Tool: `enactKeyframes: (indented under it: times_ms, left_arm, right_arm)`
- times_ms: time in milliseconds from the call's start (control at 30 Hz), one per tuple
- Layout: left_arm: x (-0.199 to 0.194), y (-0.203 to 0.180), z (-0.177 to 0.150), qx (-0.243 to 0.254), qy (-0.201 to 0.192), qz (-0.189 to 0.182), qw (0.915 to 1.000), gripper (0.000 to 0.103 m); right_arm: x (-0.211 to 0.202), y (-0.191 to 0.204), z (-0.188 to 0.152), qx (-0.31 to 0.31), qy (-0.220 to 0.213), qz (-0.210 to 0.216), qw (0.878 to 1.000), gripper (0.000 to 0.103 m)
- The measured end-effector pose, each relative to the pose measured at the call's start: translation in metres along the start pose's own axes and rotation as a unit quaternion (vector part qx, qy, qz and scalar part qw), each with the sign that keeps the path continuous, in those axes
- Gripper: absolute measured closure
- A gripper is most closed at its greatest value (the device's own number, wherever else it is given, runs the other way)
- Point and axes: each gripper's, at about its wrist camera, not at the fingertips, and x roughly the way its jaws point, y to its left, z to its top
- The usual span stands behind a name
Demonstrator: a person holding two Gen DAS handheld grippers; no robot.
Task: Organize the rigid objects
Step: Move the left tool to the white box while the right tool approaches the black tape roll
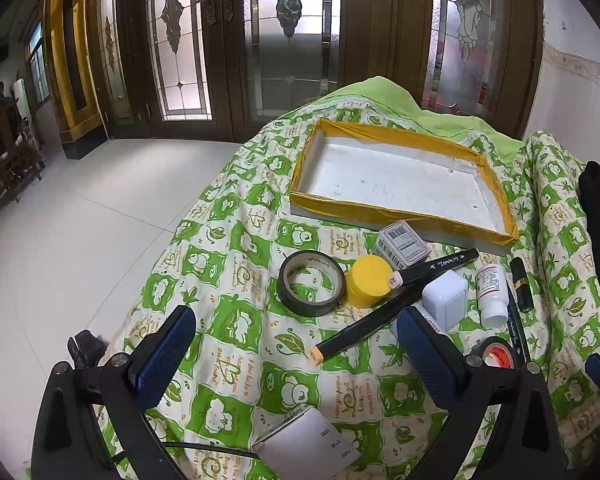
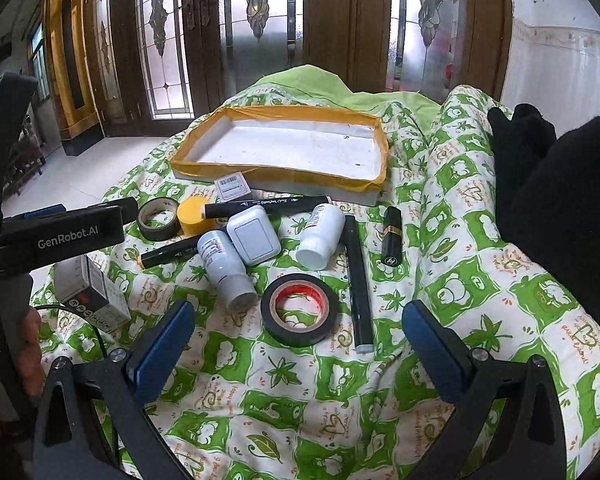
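A white tray with a yellow taped rim [image 1: 396,210] [image 2: 276,178] lies empty at the far side of the green patterned quilt. In front of it lie a barcode box [image 1: 402,244], a yellow jar [image 1: 369,286], a black tape roll [image 1: 311,288], black markers [image 1: 364,330], a white case [image 2: 253,236], two white bottles [image 2: 225,268] [image 2: 318,236], a lipstick [image 2: 392,236] and a red-cored tape roll [image 2: 299,309]. My left gripper [image 1: 296,354] is open above the quilt, near the marker. My right gripper [image 2: 300,354] is open just before the red-cored tape.
A grey carton [image 1: 306,442] [image 2: 92,292] lies near the quilt's front left. A black cloth [image 2: 564,200] lies on the right. The quilt drops to a white tiled floor [image 1: 80,232] on the left. Glass doors stand behind.
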Motion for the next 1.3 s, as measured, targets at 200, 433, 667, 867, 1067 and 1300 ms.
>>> enactKeyframes:
  times_ms: [200,433,667,867,1067,1300]
  left_arm:
    - [0.0,0.0,0.0,0.0,0.001,0.0,1.0,0.001]
    - [0.0,0.0,0.0,0.0,0.0,0.0,1.0,0.001]
    - [0.0,0.0,0.001,-0.002,0.0,-0.002,1.0,0.001]
    - [0.009,0.011,0.006,-0.028,0.025,-0.033,0.9988,0.001]
    - [0.019,0.021,0.007,-0.052,0.055,-0.053,0.9957,0.002]
    - [0.007,0.018,0.003,-0.026,0.081,-0.047,0.9953,0.003]
  right_arm:
    - [0.001,-0.001,-0.001,0.002,0.004,0.002,1.0,0.0]
    - [0.001,0.0,-0.002,0.002,0.003,0.004,1.0,0.0]
    - [-0.006,-0.002,0.002,0.014,0.004,0.014,1.0,0.0]
    - [0.002,-0.009,0.013,0.018,0.051,0.042,0.998,0.0]
    - [0.002,-0.026,0.024,0.025,0.057,0.046,0.997,0.001]
    - [0.007,-0.045,0.027,0.057,0.068,0.053,0.995,0.001]
